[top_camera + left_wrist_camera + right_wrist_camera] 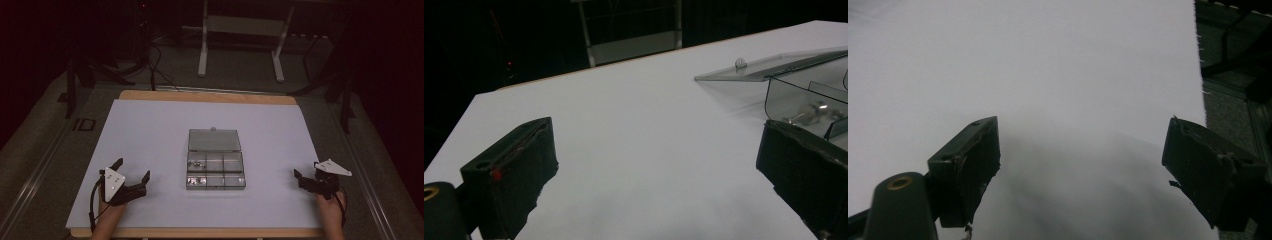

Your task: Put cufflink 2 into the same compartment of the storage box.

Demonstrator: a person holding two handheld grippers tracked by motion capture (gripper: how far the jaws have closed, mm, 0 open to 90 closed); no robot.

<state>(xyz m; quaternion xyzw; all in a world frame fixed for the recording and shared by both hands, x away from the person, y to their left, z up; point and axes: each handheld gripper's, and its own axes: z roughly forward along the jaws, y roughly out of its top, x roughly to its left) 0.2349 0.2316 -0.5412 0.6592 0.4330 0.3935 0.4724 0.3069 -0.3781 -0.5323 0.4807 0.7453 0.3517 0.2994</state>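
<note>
A: Where is the clear compartment box (pixel 216 173)?

B: Mid-surface, lid (pixel 214 140) flung open flat behind it. Small metal parts (pixel 197 164) sit in its left compartments; the others look empty.

A: And you?

B: Your left gripper (pixel 133 176) rests near the box's left, jaws spread, holding nothing. Your right gripper (pixel 306 178) sits well apart at the white surface (pixel 150 130) edge, jaws spread too. Judged: box opened, parts untouched; handling is left.

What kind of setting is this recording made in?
Probably a lab recording station: a white-covered table, a clear compartment box centred on it, dark surroundings with cables and a metal stand behind.
</note>
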